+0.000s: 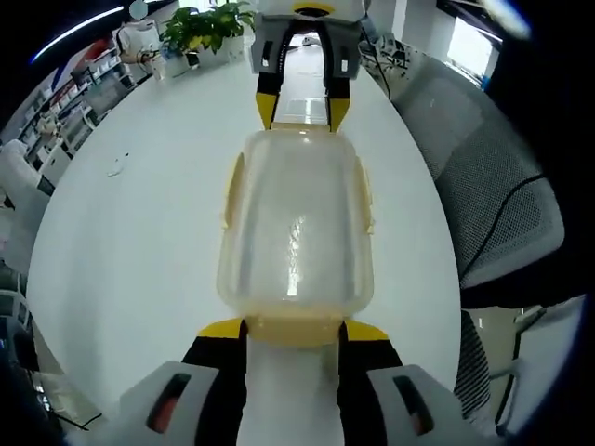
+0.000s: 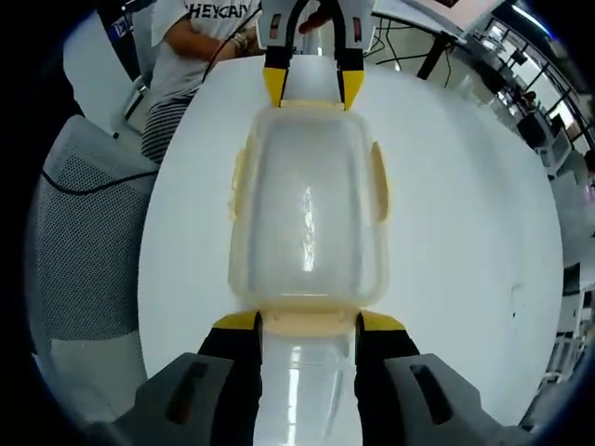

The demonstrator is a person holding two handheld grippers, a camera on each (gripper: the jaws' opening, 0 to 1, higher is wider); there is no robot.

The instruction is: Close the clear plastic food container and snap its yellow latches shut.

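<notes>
The clear plastic container (image 1: 296, 232) lies on the white table (image 1: 139, 232) with its lid on. Pale yellow latches run along both long sides (image 1: 232, 186) and both short ends. My left gripper (image 1: 294, 329) is open, its yellow tips flanking the near end latch (image 1: 296, 327). Opposite it, my right gripper (image 1: 302, 111) is open at the far end. In the right gripper view the same container (image 2: 307, 214) lies lengthwise, with my right gripper (image 2: 310, 322) astride its near end latch (image 2: 310, 323) and my left gripper (image 2: 310, 88) at the far end.
A grey mesh chair (image 1: 493, 186) stands by the table's edge, and is seen again as the chair (image 2: 84, 242). Potted plants (image 1: 209, 28) sit at the table's far side. A seated person in a white shirt (image 2: 200, 37) is beyond the table.
</notes>
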